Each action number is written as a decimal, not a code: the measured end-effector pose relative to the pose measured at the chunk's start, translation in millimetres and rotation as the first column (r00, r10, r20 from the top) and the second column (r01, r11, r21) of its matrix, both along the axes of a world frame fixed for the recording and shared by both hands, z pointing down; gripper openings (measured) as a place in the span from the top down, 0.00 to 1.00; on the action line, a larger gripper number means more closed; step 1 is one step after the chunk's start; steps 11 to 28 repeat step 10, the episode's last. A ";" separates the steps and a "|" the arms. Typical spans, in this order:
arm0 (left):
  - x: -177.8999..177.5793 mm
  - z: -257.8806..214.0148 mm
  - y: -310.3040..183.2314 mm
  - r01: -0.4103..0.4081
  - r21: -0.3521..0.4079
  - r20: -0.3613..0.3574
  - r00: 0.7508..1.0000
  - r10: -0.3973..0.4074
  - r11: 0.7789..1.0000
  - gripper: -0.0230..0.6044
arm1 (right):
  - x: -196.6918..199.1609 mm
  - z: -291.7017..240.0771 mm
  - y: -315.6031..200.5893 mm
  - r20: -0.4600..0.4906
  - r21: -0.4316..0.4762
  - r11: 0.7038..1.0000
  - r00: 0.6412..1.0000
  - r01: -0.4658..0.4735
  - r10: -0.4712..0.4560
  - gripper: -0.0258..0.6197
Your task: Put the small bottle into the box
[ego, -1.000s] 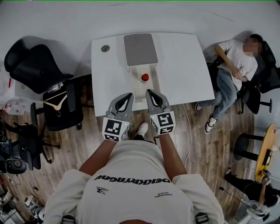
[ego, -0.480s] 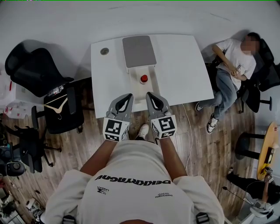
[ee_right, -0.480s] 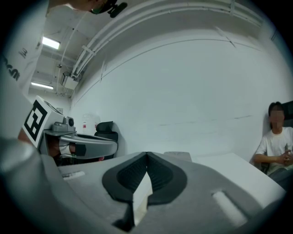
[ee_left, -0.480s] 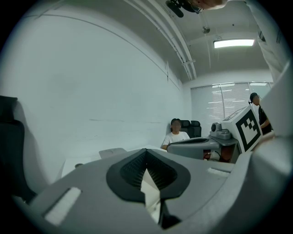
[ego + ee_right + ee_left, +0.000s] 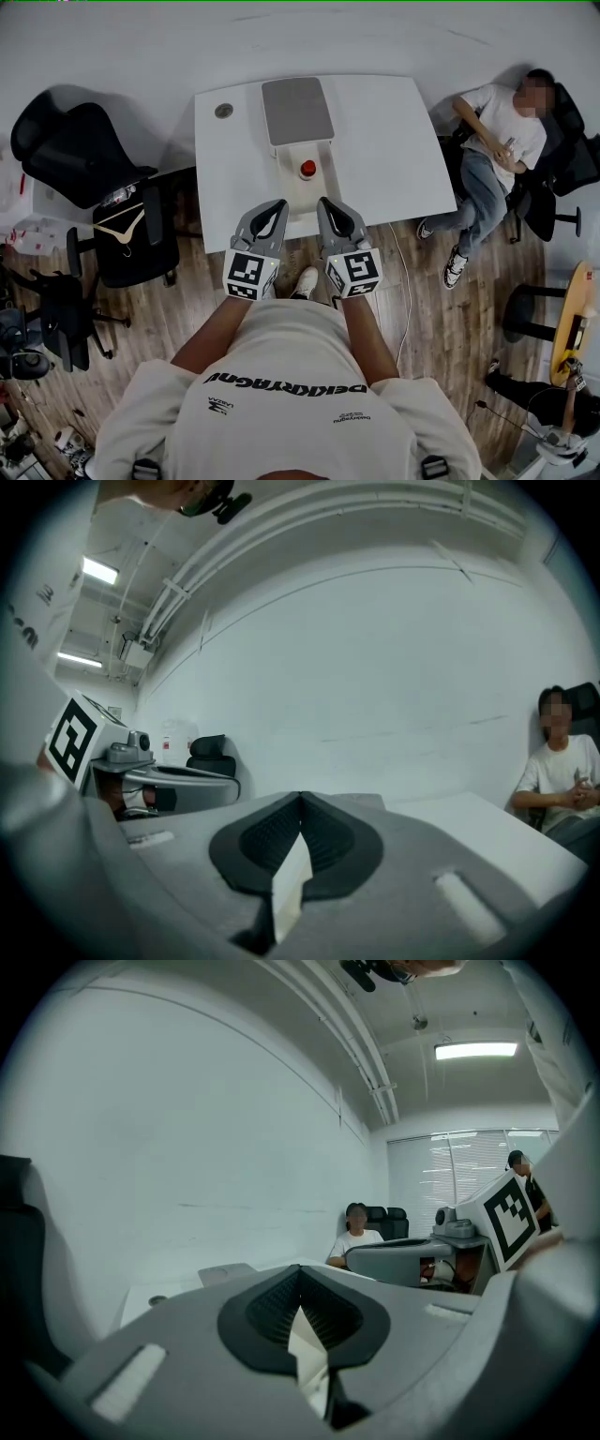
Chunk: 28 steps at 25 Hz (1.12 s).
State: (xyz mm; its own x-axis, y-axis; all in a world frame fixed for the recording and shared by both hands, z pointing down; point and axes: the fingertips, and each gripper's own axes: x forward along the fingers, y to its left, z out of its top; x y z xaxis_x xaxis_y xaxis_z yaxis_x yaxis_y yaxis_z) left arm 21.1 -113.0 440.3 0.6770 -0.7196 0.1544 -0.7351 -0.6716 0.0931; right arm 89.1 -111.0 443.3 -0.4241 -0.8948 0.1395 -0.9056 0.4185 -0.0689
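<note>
A white table (image 5: 394, 150) carries a long white box (image 5: 302, 192) whose grey lid (image 5: 297, 110) lies open at its far end. A small red-capped bottle (image 5: 307, 169) shows within the box's outline; I cannot tell whether it stands in it or on it. My left gripper (image 5: 278, 204) and right gripper (image 5: 323, 202) hover side by side over the table's near edge, just short of the box. Both are shut and empty. In the left gripper view the left gripper (image 5: 300, 1271) has its pads touching, and so does the right gripper (image 5: 300, 801) in the right gripper view.
Black office chairs (image 5: 80, 141) stand left of the table, one with a wooden hanger (image 5: 120, 225) on it. A person (image 5: 502, 131) sits in a chair to the right. A round grommet (image 5: 223, 110) marks the table's far left corner. A round wooden table (image 5: 574, 319) stands at far right.
Almost nothing differs. The right gripper has drifted slightly back toward the person, and both grippers stay shut.
</note>
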 end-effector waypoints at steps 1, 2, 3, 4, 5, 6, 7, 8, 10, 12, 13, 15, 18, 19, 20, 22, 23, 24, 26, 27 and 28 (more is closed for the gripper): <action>-0.2 -0.3 0.1 0.000 0.002 -0.001 1.000 0.000 1.000 0.95 | 1.7 -0.6 -0.1 0.006 0.000 1.000 1.000 -0.006 0.006 0.97; -0.8 -0.8 0.0 0.000 0.004 -0.001 1.000 0.000 1.000 0.95 | 2.8 -1.6 -0.3 0.011 0.002 1.000 1.000 -0.009 0.009 0.97; -1.4 -1.5 -0.1 0.000 0.007 -0.002 1.000 0.000 1.000 0.95 | 3.4 -2.6 -0.6 0.015 0.005 1.000 1.000 -0.011 0.011 0.97; -2.0 -2.3 -0.2 0.000 0.009 -0.004 1.000 0.000 1.000 0.95 | 3.8 -3.2 -0.7 0.016 0.005 1.000 1.000 -0.013 0.013 0.97; -2.6 -2.9 -0.2 0.001 0.010 -0.006 1.000 -0.001 1.000 0.95 | 4.0 -3.4 -0.5 0.016 0.005 1.000 1.000 -0.014 0.014 0.97; -3.1 -3.4 -0.1 0.002 0.011 -0.008 1.000 -0.002 1.000 0.95 | 3.9 -3.2 -0.1 0.017 0.003 1.000 1.000 -0.016 0.016 0.97; -3.6 -3.8 0.0 0.002 0.013 -0.009 1.000 -0.002 1.000 0.95 | 3.8 -3.1 0.4 0.019 0.002 1.000 1.000 -0.017 0.017 0.97; -3.9 -4.4 0.0 0.002 0.014 -0.010 1.000 -0.002 1.000 0.95 | 3.8 -3.4 0.9 0.020 0.002 1.000 1.000 -0.018 0.018 0.97; -4.3 -5.9 0.1 0.002 0.018 -0.011 1.000 -0.002 1.000 0.95 | 3.6 -4.6 2.0 0.023 0.005 1.000 1.000 -0.021 0.021 0.97; -4.3 -5.9 0.1 0.002 0.018 -0.011 1.000 -0.002 1.000 0.95 | 3.6 -4.6 2.0 0.023 0.005 1.000 1.000 -0.021 0.021 0.97; -4.3 -5.9 0.1 0.002 0.018 -0.011 1.000 -0.002 1.000 0.95 | 3.6 -4.6 2.0 0.023 0.005 1.000 1.000 -0.021 0.021 0.97; -4.3 -5.9 0.1 0.002 0.018 -0.011 1.000 -0.002 1.000 0.95 | 3.6 -4.6 2.0 0.023 0.005 1.000 1.000 -0.021 0.021 0.97; -4.3 -5.9 0.1 0.002 0.018 -0.011 1.000 -0.002 1.000 0.95 | 3.6 -4.6 2.0 0.023 0.005 1.000 1.000 -0.021 0.021 0.97; -4.3 -5.9 0.1 0.002 0.018 -0.011 1.000 -0.002 1.000 0.95 | 3.6 -4.6 2.0 0.023 0.005 1.000 1.000 -0.021 0.021 0.97; -4.3 -5.9 0.1 0.002 0.018 -0.011 1.000 -0.002 1.000 0.95 | 3.6 -4.6 2.0 0.023 0.005 1.000 1.000 -0.021 0.021 0.97; -4.3 -5.9 0.1 0.002 0.018 -0.011 1.000 -0.002 1.000 0.95 | 3.6 -4.6 2.0 0.023 0.005 1.000 1.000 -0.021 0.021 0.97; -4.3 -5.9 0.1 0.002 0.018 -0.011 1.000 -0.002 1.000 0.95 | 3.6 -4.6 2.0 0.023 0.005 1.000 1.000 -0.021 0.021 0.97; -4.3 -5.9 0.1 0.002 0.018 -0.011 1.000 -0.002 1.000 0.95 | 3.6 -4.6 2.0 0.023 0.005 1.000 1.000 -0.021 0.021 0.97; -4.3 -5.9 0.1 0.002 0.018 -0.011 1.000 -0.002 1.000 0.95 | 3.6 -4.6 2.0 0.023 0.005 1.000 1.000 -0.021 0.021 0.97; -4.3 -5.9 0.1 0.002 0.018 -0.011 1.000 -0.002 1.000 0.95 | 3.6 -4.6 2.0 0.023 0.005 1.000 1.000 -0.021 0.021 0.97; -4.3 -5.9 0.1 0.002 0.018 -0.011 1.000 -0.002 1.000 0.95 | 3.6 -4.6 2.0 0.023 0.005 1.000 1.000 -0.021 0.021 0.97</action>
